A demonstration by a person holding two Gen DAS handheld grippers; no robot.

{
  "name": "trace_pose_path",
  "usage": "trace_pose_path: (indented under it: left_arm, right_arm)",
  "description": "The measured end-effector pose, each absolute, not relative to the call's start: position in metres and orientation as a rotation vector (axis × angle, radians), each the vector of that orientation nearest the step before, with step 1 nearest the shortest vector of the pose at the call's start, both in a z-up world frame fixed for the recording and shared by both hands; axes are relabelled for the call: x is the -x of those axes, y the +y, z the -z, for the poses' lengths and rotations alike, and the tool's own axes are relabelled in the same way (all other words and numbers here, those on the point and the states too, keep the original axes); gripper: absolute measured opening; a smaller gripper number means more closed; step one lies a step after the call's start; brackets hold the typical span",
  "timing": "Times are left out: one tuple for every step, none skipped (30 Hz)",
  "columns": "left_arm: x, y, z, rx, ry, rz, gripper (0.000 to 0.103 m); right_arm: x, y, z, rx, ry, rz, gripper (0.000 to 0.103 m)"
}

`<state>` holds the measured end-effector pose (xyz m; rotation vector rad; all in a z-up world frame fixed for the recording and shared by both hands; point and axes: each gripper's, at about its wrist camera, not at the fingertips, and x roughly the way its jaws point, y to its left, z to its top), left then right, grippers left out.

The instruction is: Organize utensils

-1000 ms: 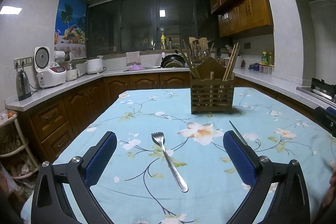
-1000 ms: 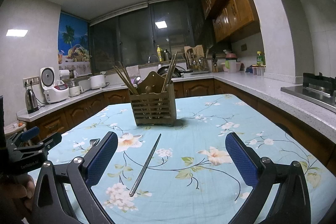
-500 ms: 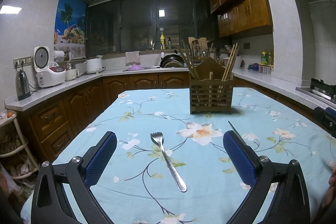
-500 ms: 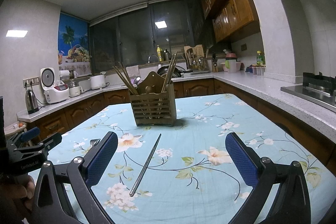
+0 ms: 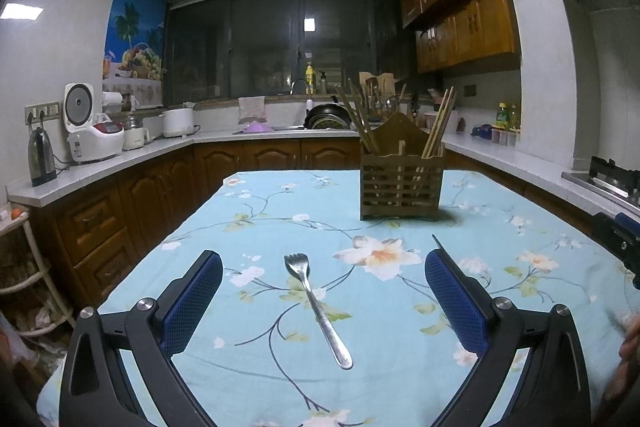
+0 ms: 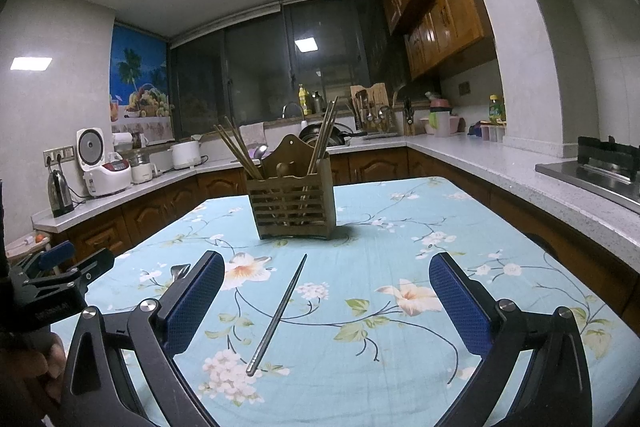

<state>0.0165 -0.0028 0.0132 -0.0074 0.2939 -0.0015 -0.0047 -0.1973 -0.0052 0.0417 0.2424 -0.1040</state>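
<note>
Blue textured pads line both grippers. The left gripper (image 5: 323,297) hovers over the table with its fingers spread wide and nothing between them; a steel fork (image 5: 316,307) lies flat on the floral tablecloth (image 5: 260,227) in that gap, tines pointing away. The right gripper (image 6: 326,299) is likewise spread wide and empty, framing a single metal chopstick (image 6: 278,313) that lies on the cloth.

In the left view, the chopstick (image 5: 440,245) shows only as a dark tip behind the right-hand pad. In the right view, the fork (image 6: 180,271) is mostly hidden behind the left-hand pad.

Farther back stands a slatted wooden utensil holder (image 5: 401,187) containing upright chopsticks. Only the right view shows the left gripper from outside, at the frame's left edge.
</note>
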Motion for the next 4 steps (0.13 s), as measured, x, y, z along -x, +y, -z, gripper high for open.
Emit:
trace_pose_path:
  left_arm:
    - [-0.0167, -0.0031, -0.0135, 0.008, 0.294, 0.003, 0.102]
    - [-0.0170, -0.0036, -0.0139, 0.007, 0.295, 0.003, 0.102]
    - [-0.0172, -0.0045, -0.0142, 0.008, 0.295, 0.004, 0.102]
    - [-0.0177, -0.0050, -0.0150, 0.009, 0.295, 0.008, 0.102]
  right_arm:
    - [0.0040, -0.1950, 0.0051, -0.041, 0.243, 0.103, 0.103]
    - [0.0039, -0.1948, 0.0049, -0.041, 0.243, 0.103, 0.103]
    - [0.0048, -0.1968, 0.0050, -0.041, 0.242, 0.105, 0.103]
    - [0.0040, -0.1947, 0.0046, -0.041, 0.243, 0.103, 0.103]
